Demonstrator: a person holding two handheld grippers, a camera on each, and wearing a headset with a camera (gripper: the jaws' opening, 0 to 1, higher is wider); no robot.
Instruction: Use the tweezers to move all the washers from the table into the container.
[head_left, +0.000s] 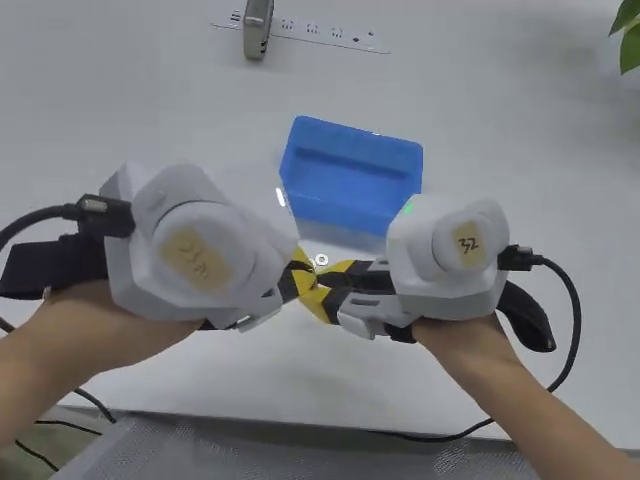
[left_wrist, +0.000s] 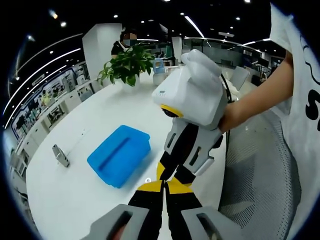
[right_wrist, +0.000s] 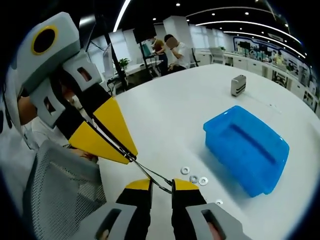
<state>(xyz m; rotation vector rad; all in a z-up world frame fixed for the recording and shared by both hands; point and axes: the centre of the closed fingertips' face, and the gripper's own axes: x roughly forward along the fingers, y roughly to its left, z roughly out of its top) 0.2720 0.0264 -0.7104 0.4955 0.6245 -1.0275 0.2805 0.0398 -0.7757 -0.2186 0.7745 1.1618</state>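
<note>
The two grippers meet nose to nose at the middle of the head view, with the tweezers strung between them. In the right gripper view the left gripper comes in from the upper left. Its yellow tongs are clenched flat on the tweezers, which run along the seam between them.

The tweezers' long axis slants from the upper left down to the bottom centre of that frame. The two thin legs spread as they go, so I take the working end to point at the right gripper. That end sits between the right tongs, which stand a little apart. Whether they are pinching it or only framing it, I cannot tell.

The washers lie flat on the white surface, just right of the right tongs and off the tweezers' line. They sit between those tongs and the blue container in the right of the frame. Its long side runs from upper left to lower right. The right gripper is the nearer one, and to my eye the tweezers need swinging round toward the right of the frame.
</note>
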